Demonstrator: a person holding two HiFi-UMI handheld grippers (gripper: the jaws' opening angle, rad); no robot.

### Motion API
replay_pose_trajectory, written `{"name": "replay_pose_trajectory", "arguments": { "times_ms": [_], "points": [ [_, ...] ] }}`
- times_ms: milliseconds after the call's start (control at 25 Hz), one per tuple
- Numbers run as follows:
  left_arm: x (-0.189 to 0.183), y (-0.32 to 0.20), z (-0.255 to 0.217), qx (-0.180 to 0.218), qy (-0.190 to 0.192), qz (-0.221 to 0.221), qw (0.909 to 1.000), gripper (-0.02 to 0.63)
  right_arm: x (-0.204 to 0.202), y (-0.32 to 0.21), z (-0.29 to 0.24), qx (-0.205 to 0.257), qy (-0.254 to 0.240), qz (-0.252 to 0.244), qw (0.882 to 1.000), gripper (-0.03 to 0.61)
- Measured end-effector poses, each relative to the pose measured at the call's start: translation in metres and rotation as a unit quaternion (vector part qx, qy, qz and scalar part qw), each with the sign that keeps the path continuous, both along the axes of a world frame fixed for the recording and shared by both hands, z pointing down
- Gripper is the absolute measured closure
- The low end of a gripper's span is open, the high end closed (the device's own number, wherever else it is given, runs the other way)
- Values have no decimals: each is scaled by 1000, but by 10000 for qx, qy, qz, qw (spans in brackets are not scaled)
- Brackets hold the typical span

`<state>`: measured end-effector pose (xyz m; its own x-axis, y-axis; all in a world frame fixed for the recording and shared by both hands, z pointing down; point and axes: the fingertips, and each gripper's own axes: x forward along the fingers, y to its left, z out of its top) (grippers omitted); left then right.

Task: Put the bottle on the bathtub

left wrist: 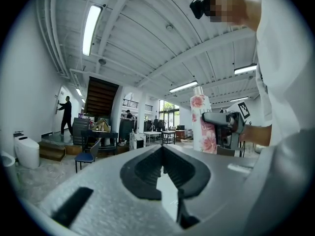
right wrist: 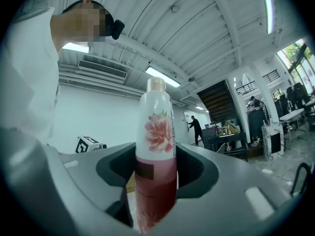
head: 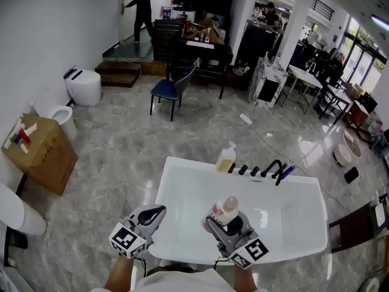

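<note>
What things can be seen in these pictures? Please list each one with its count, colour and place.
white rectangular bathtub: one, white, middle of the marble floor
white bottle with pink flower print: one, white and pink, upright over the bathtub
yellowish pump bottle: one, pale yellow, on the bathtub's far rim
black tap fittings: one set, black, far rim, right of the pump bottle
blue chair: one, blue, beyond the bathtub
brown cardboard box: one, brown, by the left wall
white toilets: at least two, white, along the left wall
person in dark clothes: one, at the far door
left gripper: one, grey, jaws together, empty
right gripper: one, grey, shut on the flower-print bottle
</note>
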<state>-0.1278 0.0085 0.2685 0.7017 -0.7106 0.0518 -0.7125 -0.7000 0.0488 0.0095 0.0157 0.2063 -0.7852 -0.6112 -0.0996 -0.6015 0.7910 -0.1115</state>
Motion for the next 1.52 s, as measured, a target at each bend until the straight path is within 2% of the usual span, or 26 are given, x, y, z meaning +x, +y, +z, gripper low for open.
{"name": "replay_pose_trajectory", "arguments": {
  "times_ms": [520,1160,1520],
  "points": [
    [44,-8,-8,64,-33,52,10000,612,39,-9,-5,69,41,56,10000,336],
    [54,-18,14,-144,-94,239,9996,612,50,-27,7,1,36,222,9997,336],
    [65,-42,29,-275,-109,451,9985,612,55,-56,18,-15,275,365,9990,336]
  ]
}}
